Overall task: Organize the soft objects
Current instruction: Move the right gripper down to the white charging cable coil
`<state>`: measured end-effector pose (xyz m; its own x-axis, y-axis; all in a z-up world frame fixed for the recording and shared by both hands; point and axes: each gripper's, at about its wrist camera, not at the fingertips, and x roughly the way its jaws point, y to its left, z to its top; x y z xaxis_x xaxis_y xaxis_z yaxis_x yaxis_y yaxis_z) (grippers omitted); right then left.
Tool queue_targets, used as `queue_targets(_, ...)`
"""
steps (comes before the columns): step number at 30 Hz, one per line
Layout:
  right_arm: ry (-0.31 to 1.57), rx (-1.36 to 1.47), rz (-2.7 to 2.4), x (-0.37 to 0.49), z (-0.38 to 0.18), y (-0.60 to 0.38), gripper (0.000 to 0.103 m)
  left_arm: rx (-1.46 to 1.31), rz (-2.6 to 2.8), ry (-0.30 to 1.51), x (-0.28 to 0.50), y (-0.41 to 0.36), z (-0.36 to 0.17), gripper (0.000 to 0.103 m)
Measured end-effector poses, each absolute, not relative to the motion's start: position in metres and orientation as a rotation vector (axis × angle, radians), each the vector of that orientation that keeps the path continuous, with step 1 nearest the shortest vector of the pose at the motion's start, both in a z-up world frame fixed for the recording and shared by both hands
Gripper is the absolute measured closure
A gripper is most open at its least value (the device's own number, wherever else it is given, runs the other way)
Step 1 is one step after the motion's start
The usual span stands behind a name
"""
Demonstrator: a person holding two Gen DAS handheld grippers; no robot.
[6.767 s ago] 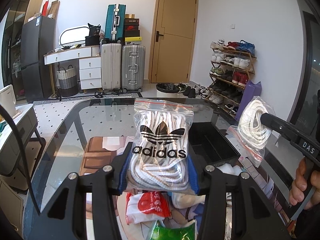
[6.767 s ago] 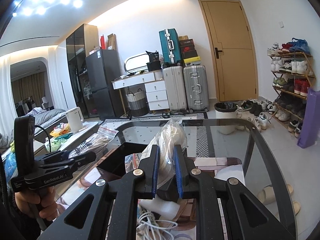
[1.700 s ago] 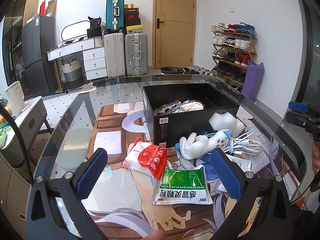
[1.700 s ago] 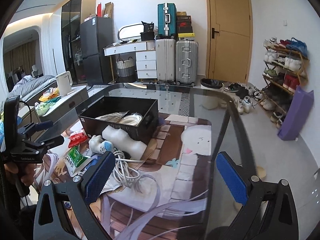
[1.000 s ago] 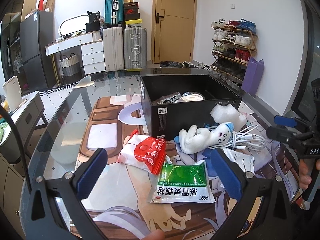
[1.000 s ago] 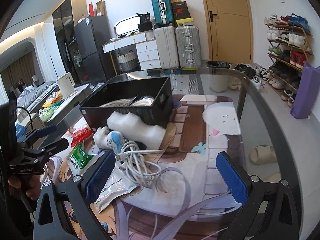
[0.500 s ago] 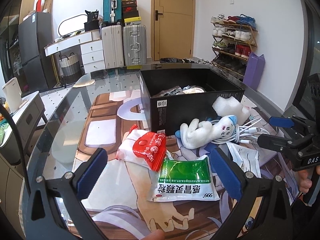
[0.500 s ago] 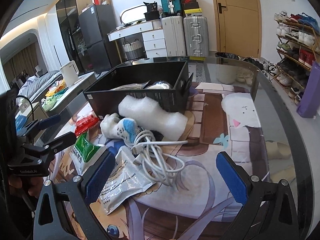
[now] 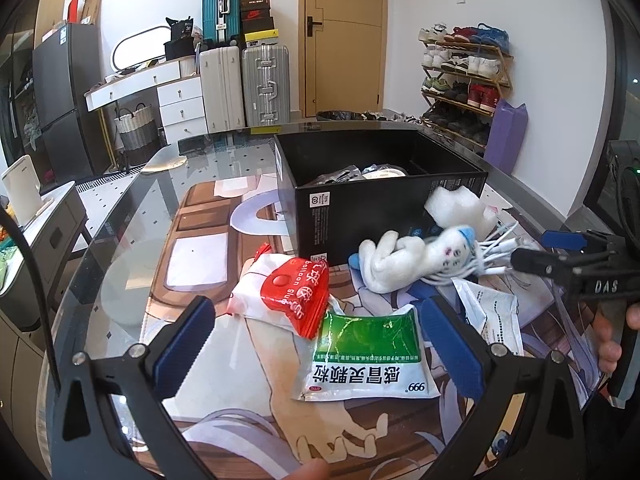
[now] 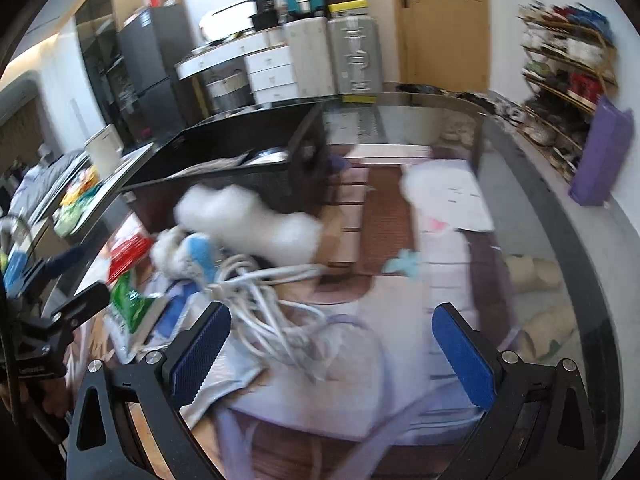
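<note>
A black box point(image 9: 384, 204) stands on the glass table and holds bagged items. In front of it lie a red balloon pack point(image 9: 294, 294), a green and white 999 pouch point(image 9: 366, 358), a white plush toy point(image 9: 412, 258), a white foam piece point(image 9: 460, 210) and a white cable bundle point(image 10: 268, 304). My left gripper point(image 9: 320, 344) is open and empty, low over the red pack and the pouch. My right gripper point(image 10: 332, 344) is open and empty, close above the cable bundle; it also shows from the side in the left wrist view point(image 9: 560, 252).
A printed mat point(image 9: 200, 264) covers the glass table point(image 9: 120, 220). A silver foil bag point(image 9: 490, 310) lies right of the pouch. Suitcases point(image 9: 244, 80), a white dresser and a shoe rack point(image 9: 464, 80) stand beyond the table. The right wrist view is motion-blurred.
Both grippers earlier held bagged laces, now seen in the box, and stand open. In the last second the right gripper has moved down and forward toward the cables; the left has edged closer to the packs.
</note>
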<state>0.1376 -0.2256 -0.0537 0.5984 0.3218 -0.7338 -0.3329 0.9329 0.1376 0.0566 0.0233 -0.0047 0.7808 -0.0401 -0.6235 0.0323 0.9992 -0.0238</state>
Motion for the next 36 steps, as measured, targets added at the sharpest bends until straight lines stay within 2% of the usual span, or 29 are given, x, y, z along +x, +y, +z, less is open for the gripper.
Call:
queue_targets(7, 0.842, 0.028, 0.346, 0.141, -0.050, -0.243, 0.001, -0.007, -0.040, 0.675, 0.057, 0.023, -0.005, 0.000)
queue_targets(30, 0.941, -0.069, 0.436, 0.162, -0.066, -0.189, 0.001, -0.019, -0.050, 0.683, 0.056, 0.022, -0.008, 0.000)
queue_targets(33, 0.930, -0.060, 0.457, 0.162, -0.065, -0.187, 0.008, -0.019, -0.050, 0.682, 0.056, 0.022, -0.008, 0.000)
queue_targets(35, 0.924, -0.052, 0.482, 0.160, -0.063, -0.186, 0.022, -0.018, -0.049, 0.682, 0.056, 0.021, -0.008, 0.000)
queue_targets(36, 0.921, -0.052, 0.483, 0.159, -0.063, -0.185, 0.022, -0.018, -0.049, 0.682, 0.056, 0.021, -0.008, 0.000)
